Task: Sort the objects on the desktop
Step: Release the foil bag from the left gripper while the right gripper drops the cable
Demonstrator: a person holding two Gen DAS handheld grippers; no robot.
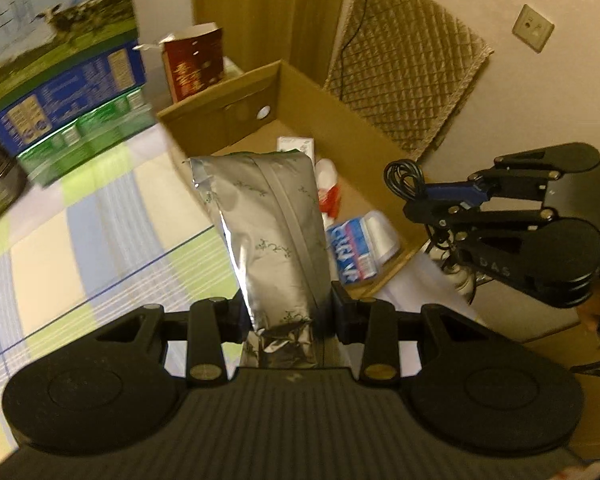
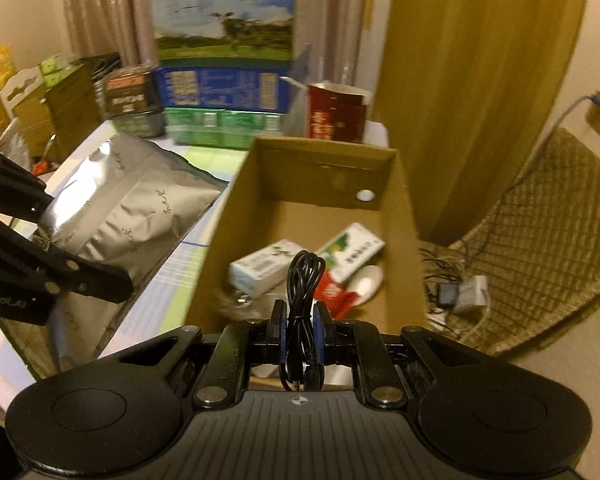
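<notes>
A silver foil pouch (image 1: 268,224) stands up between the pads of my left gripper (image 1: 286,312), which is shut on its lower end. The pouch hangs over the near left edge of an open cardboard box (image 1: 220,104). To the right, my right gripper (image 1: 424,200) is shut on a coiled black cable (image 1: 404,178). In the right wrist view the cable (image 2: 302,280) is pinched upright in the right gripper (image 2: 300,320), above the near end of the box (image 2: 404,216). At the left, the pouch (image 2: 128,208) sits in the left gripper (image 2: 86,242).
The box holds white-green packs (image 2: 352,248), a red packet (image 2: 332,292) and a blue-white pack (image 1: 350,252). Stacked milk cartons (image 2: 224,88) and a red carton (image 2: 336,116) stand behind it on the checked tablecloth (image 1: 80,240). A quilted chair (image 2: 548,248) and floor cables (image 2: 456,292) lie right.
</notes>
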